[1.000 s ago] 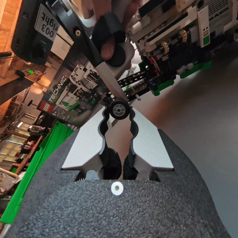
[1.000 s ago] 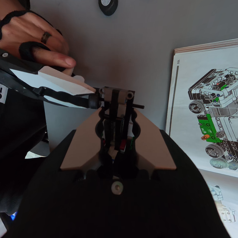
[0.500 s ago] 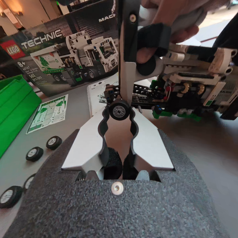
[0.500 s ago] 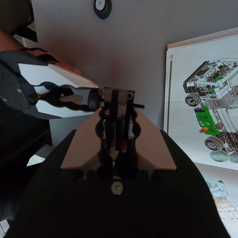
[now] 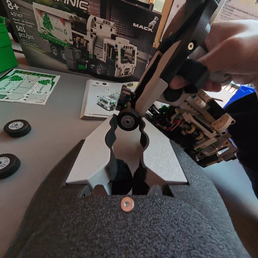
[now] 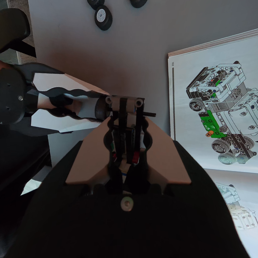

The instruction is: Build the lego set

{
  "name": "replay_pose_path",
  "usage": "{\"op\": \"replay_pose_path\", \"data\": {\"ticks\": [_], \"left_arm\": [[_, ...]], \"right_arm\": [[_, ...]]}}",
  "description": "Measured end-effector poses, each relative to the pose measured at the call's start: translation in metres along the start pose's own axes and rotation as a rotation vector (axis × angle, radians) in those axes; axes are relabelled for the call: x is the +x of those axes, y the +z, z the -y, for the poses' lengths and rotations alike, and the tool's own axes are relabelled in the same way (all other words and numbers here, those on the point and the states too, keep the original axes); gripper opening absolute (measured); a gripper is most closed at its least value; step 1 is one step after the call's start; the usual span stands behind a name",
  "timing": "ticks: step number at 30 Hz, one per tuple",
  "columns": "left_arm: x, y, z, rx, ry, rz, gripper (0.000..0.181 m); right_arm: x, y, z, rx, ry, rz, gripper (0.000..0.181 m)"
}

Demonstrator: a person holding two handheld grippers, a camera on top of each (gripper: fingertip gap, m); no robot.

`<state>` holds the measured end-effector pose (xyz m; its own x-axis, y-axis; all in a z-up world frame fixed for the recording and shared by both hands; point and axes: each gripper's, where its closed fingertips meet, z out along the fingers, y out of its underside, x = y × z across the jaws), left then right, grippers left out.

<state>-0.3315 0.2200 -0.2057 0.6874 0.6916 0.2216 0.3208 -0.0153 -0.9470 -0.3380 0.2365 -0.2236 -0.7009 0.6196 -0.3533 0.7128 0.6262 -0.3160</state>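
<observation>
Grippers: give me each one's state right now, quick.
Left gripper: shut on the small wheel, at the truck chassis's axle.
Right gripper: shut on the truck chassis.

The left gripper (image 5: 127,118) has smooth matt pale fingers (image 5: 96,150) with dark wavy rubbery pads, and a rough, grainy grey body. The wheel (image 5: 128,121) it holds pairs a matt black tyre with a grey plastic hub. Beyond the wheel lie a paper booklet (image 5: 97,97) and a glossy cardboard box (image 5: 83,34), on a smooth matt grey table (image 5: 55,132).
</observation>
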Motion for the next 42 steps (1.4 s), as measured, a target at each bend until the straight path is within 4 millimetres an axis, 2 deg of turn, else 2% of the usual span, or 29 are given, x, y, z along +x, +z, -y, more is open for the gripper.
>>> {"op": "replay_pose_path", "data": {"ticks": [5,11,13,16,20,23,33,37,42], "left_arm": [[0.004,-0.002,0.011,0.087,-0.052,0.02,0.03],[0.0,0.003,0.009,0.047,-0.035,-0.035,0.03],[0.0,-0.001,0.015,0.067,0.061,-0.081,0.031],[0.003,-0.001,0.016,0.056,0.302,-0.125,0.031],[0.0,0.0,0.018,0.113,0.742,-0.022,0.031],[0.0,0.002,0.021,0.191,0.965,0.012,0.031],[0.007,0.003,0.017,0.466,1.504,0.022,0.031],[0.002,0.01,0.017,0.502,1.577,0.051,0.031],[-0.004,0.021,0.008,0.339,1.496,0.09,0.031]], "right_arm": [[-0.003,-0.011,0.003,0.069,0.026,-0.02,0.04],[0.003,-0.011,0.007,0.087,-0.014,-0.114,0.04],[0.0,-0.016,0.011,0.119,-0.048,-0.124,0.04],[0.0,-0.017,0.009,0.107,-0.037,-0.058,0.04],[0.001,-0.016,0.01,0.078,-0.038,0.015,0.04],[0.002,-0.018,0.01,0.085,-0.037,0.037,0.04],[0.002,-0.014,0.003,0.064,0.011,0.095,0.04],[0.009,-0.013,0.006,0.069,0.067,0.066,0.04],[0.018,-0.006,0.003,0.033,0.107,0.014,0.04]]}}
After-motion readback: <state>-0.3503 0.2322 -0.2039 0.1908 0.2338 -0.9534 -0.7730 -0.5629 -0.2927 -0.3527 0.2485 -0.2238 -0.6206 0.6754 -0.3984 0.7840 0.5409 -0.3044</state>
